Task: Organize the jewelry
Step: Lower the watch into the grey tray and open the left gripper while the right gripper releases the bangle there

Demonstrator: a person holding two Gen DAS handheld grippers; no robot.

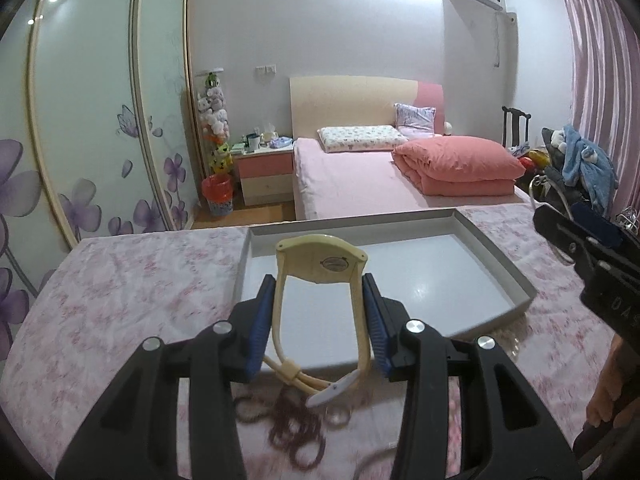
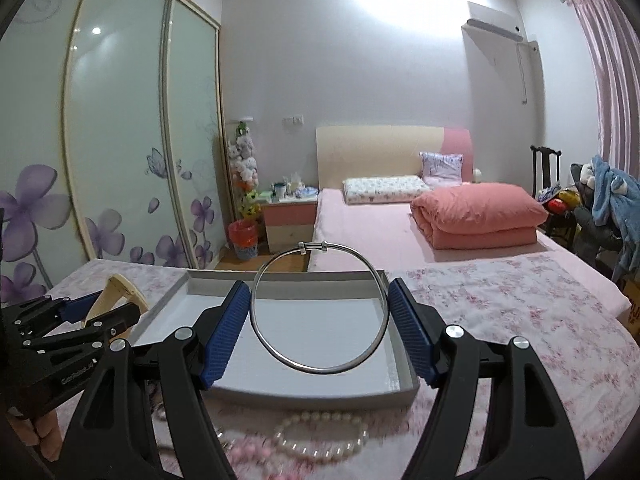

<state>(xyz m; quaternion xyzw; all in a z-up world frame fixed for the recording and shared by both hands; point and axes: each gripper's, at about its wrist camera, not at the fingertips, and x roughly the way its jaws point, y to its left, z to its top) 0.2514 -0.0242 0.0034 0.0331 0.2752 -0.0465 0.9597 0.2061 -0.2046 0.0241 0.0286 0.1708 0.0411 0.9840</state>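
Above the tray's near rim (image 2: 312,396), left tool (image 1: 320,312) grips watch (image 1: 322,264), right tool (image 2: 320,320) bangle (image 2: 320,308).

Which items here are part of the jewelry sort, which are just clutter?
Job:
- cream watch, in left gripper
- silver bangle, in right gripper
- grey tray
- pearl bracelet
- dark bead bracelets

Clutter:
- folded pink quilt
- nightstand
- red bin
- blue clothes

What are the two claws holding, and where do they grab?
The left claw squeezes a cream watch by its strap sides. The right claw squeezes a silver bangle across its outer edges.
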